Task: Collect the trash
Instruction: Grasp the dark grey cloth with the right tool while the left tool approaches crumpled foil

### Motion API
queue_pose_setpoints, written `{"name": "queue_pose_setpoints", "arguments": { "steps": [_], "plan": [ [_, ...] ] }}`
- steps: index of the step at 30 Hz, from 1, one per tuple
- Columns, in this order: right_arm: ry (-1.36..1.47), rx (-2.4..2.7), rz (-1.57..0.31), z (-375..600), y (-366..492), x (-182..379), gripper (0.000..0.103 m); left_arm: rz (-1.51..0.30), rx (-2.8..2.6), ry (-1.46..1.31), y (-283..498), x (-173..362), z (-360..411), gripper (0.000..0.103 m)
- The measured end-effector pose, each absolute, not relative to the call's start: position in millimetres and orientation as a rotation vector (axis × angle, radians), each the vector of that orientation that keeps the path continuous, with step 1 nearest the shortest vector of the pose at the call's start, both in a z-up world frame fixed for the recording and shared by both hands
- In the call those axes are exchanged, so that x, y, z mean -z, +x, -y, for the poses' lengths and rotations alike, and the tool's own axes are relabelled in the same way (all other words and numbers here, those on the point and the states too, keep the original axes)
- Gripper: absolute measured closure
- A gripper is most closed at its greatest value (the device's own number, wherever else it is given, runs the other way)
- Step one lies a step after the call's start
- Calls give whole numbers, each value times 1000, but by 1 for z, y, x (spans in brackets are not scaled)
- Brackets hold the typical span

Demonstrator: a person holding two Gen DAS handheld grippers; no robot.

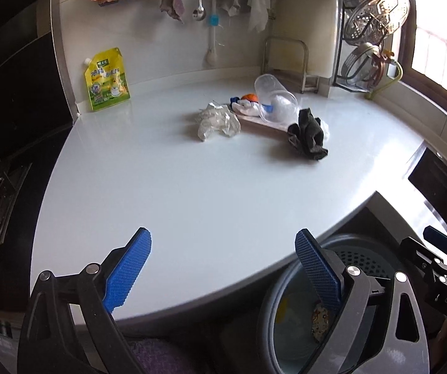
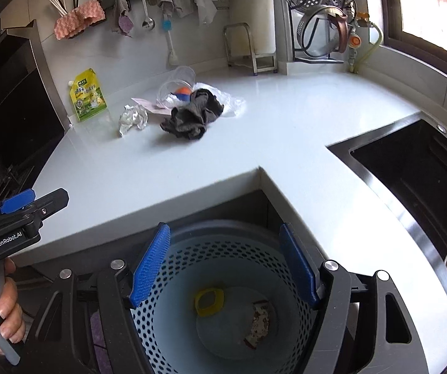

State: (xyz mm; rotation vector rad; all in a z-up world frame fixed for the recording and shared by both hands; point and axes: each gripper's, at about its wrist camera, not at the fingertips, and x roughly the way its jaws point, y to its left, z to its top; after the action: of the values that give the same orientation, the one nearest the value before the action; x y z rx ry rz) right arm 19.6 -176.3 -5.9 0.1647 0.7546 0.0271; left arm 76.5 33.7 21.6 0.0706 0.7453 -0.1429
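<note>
Both tools hang with nothing in them: the left gripper hovers over the near edge of the counter with its blue pads spread wide, and the right gripper hangs splayed above the bin that sits on the floor in the counter's notch. A yellow ring and a patterned scrap lie on the bin's bottom already.

The rest of the trash sits in a cluster far across the counter. The crumpled foil looks featherweight and crushable, so a pinch on any raised fold should hold. The dark rag looks soft and floppy; best grabbed at the top of its bunch. The clear plastic cup lies tipped on its side, probably light, slick and springy, so the rim is the place to bite. Behind it there's an orange ball and blue-and-white wrapping I can't identify, all resting on a flat pinkish sheet that's mostly covered.

The yellow pouch stands against the wall; trash or not, hard to say.
</note>
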Motion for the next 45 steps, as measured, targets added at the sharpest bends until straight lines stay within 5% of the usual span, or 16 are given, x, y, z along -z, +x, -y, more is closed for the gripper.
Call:
{"name": "queue_pose_setpoints", "arguments": {
  "steps": [21,37,45],
  "plan": [
    [147,-43,-736,149,179,-27,33,-667,86,59,209,-66,-45,11],
    [104,14,-824,135,235,7,33,-741,44,80,251,-28,-45,11],
    [81,-37,-828,131,230,7,79,-752,56,86,254,-24,-37,10]
  ]
}}
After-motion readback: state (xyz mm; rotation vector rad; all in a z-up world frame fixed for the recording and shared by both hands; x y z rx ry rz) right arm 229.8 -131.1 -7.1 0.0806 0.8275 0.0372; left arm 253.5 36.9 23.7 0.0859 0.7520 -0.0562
